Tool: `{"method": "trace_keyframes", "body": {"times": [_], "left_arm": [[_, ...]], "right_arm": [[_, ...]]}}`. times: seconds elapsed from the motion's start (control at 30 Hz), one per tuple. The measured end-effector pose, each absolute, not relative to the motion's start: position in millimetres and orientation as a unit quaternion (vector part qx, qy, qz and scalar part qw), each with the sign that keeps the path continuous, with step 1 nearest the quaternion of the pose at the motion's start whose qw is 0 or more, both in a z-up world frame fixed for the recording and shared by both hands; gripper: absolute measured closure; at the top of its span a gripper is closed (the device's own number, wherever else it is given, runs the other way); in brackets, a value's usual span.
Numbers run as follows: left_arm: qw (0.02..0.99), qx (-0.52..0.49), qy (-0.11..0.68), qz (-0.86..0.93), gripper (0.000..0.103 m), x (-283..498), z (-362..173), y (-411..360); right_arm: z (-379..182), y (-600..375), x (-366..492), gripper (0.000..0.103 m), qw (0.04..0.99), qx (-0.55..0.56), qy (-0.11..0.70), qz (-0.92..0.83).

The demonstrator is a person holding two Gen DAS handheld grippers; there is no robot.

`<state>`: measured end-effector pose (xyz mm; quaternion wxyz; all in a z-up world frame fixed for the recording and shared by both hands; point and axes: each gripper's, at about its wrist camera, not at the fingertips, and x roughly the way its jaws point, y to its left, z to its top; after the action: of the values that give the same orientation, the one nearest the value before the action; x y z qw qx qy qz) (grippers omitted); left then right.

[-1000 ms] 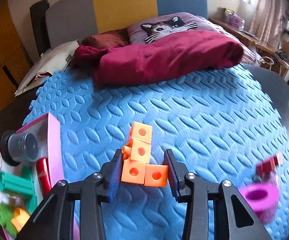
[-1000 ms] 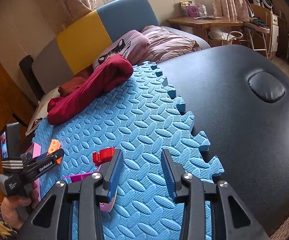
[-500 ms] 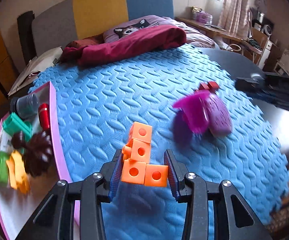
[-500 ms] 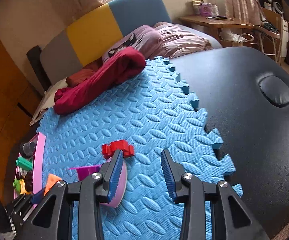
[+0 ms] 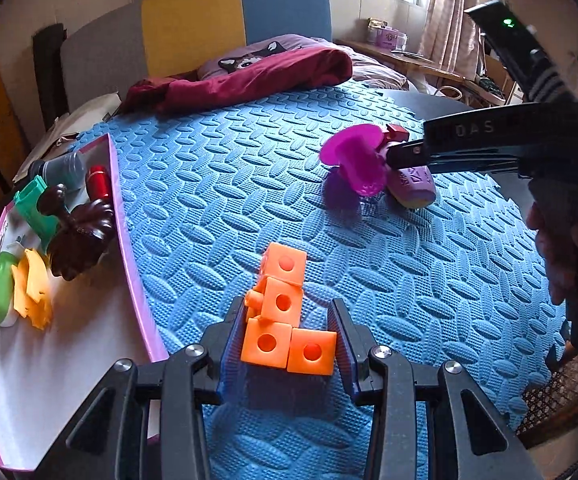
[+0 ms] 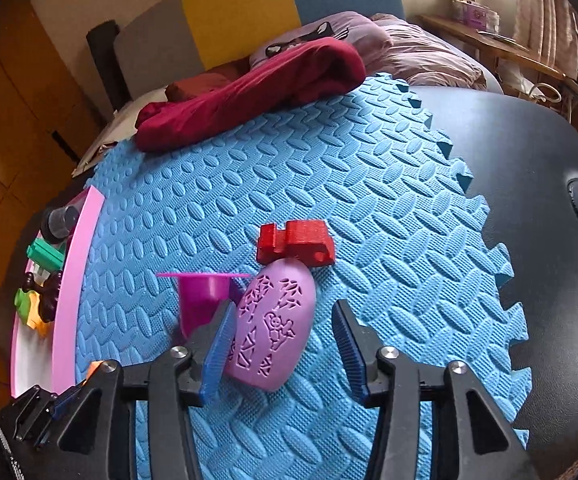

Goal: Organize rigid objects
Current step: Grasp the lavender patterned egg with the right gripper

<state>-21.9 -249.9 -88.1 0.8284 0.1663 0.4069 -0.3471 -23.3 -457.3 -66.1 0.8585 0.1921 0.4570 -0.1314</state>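
Observation:
An orange cluster of linked cubes [image 5: 285, 312] hangs just above the blue foam mat, and my left gripper [image 5: 289, 340] is shut on its bottom two cubes. The pink-rimmed tray [image 5: 129, 264] lies close on its left. In the right wrist view a lilac egg-shaped piece with cut-out patterns [image 6: 273, 324] lies on the mat between the fingers of my right gripper [image 6: 283, 316]. Its jaws are opening; the right pad stands clear of the egg. A magenta cup [image 6: 203, 300] and a red block [image 6: 295, 242] sit against the egg.
The tray holds several toys: a grey cylinder [image 5: 63, 168], a red tube [image 5: 99, 182], a brown figure [image 5: 83, 232], green and yellow pieces. A dark red blanket [image 6: 257, 88] lies at the mat's far edge. Black table surface [image 6: 549, 184] borders the mat on the right.
My left gripper carried the orange cluster sideways, bringing the tray nearer. My right gripper came down around the lilac egg and its jaws widened.

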Motion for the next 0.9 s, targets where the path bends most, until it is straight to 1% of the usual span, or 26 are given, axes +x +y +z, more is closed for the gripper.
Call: {"method": "trace_keyframes", "body": {"times": [0.1, 0.2, 0.23, 0.27, 0.3, 0.9], "left_arm": [[0.830, 0.166, 0.401, -0.350, 0.061, -24.1, -88.5, -248.4], [0.831, 0.167, 0.397, -0.351, 0.061, -23.6, -88.7, -248.5], [0.832, 0.167, 0.396, -0.351, 0.061, -23.8, -88.7, -248.5], [0.832, 0.167, 0.395, -0.352, 0.061, -24.1, -88.8, -248.4], [0.833, 0.168, 0.393, -0.352, 0.061, -24.5, -89.0, -248.5], [0.837, 0.169, 0.384, -0.351, 0.061, -25.9, -89.1, -247.6]], "right_arm": [[-74.4, -451.1, -14.1, 0.049, 0.852, 0.172, 0.477, -0.132], [-76.4, -442.0, -12.0, 0.050, 0.855, 0.125, 0.482, -0.144], [-76.3, -440.9, -12.1, 0.052, 0.854, 0.116, 0.484, -0.149], [-76.4, -441.1, -13.0, 0.057, 0.854, 0.112, 0.485, -0.153], [-76.2, -442.6, -14.2, 0.058, 0.853, 0.117, 0.485, -0.152], [-76.5, -433.4, -15.5, 0.058, 0.858, 0.090, 0.479, -0.164]]}}
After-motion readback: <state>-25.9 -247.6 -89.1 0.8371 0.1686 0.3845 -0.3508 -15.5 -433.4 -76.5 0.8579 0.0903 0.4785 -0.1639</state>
